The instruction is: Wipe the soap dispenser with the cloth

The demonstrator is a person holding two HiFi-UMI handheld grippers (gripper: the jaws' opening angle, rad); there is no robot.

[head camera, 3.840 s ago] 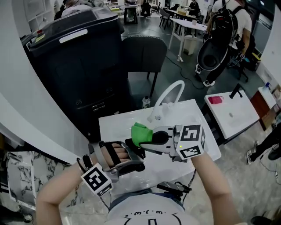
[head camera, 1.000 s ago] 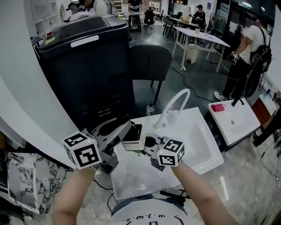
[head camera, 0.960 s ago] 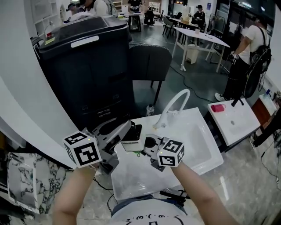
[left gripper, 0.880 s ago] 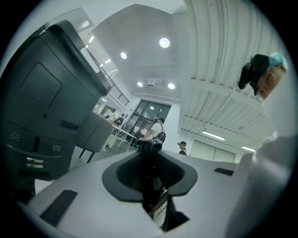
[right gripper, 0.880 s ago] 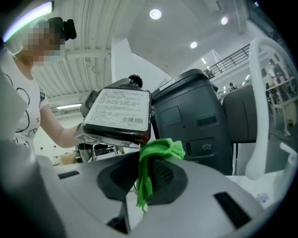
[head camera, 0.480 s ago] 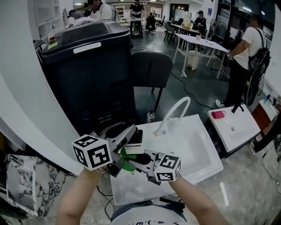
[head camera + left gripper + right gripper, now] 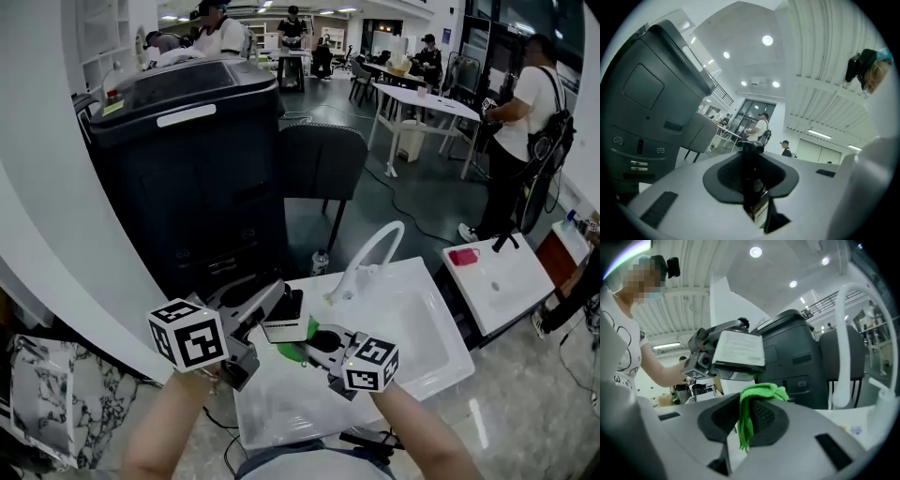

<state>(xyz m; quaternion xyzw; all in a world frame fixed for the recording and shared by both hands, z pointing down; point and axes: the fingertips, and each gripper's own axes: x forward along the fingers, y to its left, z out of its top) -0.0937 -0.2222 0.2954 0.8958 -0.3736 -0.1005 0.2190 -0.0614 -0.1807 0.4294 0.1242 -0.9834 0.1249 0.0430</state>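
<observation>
Over the near left part of the white sink (image 7: 441,361), the left gripper (image 7: 274,298) has its jaws almost together, clamped on the soap dispenser (image 7: 287,319) and holding it in the air. The right gripper (image 7: 317,343), near and to the right of it, pinches the green cloth (image 7: 292,352) between closed jaws. In the right gripper view the dispenser's broad labelled face lies just above the cloth and a little to the left. Whether they touch I cannot tell, and its long axis is not clear. I judge that the cloth must go up and left to meet this face.
</observation>
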